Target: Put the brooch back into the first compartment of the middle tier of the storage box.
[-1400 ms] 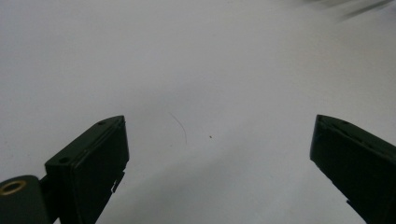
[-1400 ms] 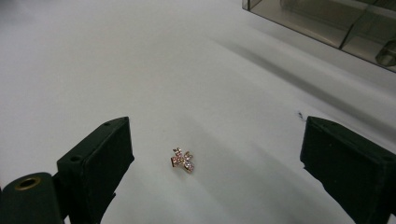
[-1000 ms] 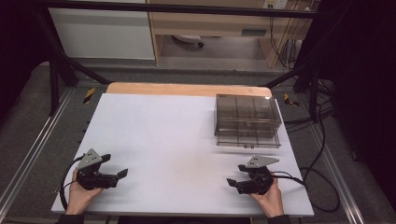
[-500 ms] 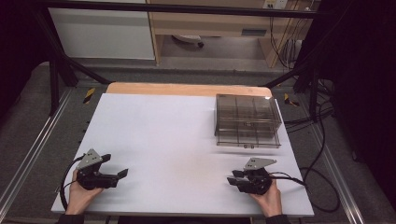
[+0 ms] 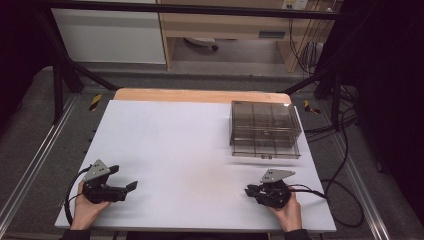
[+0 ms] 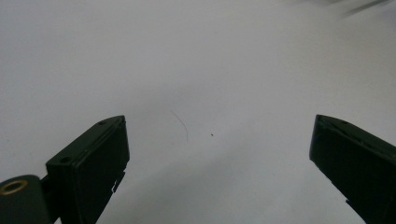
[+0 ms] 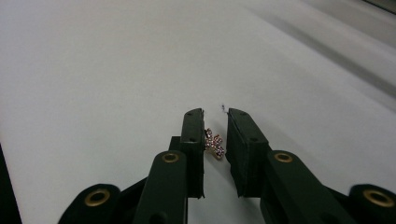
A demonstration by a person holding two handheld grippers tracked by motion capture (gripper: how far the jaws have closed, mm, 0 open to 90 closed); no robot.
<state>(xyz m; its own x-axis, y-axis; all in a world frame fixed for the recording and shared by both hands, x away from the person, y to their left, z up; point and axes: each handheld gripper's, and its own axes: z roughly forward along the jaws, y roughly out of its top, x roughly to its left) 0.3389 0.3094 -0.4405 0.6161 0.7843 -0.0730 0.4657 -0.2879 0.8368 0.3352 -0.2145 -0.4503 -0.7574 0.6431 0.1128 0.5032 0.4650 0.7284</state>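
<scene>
Two hand-held grippers, the left gripper (image 5: 131,186) and the right gripper (image 5: 248,190), each with two black jaws; two hands, one per gripper; one small jewelled charm (image 7: 214,144) between the right one's jaws; one smoky clear compartment box (image 5: 265,129), its top grid seemingly of six cells, though the tint blurs the count; one white table (image 5: 180,140); two trailing cables.
</scene>
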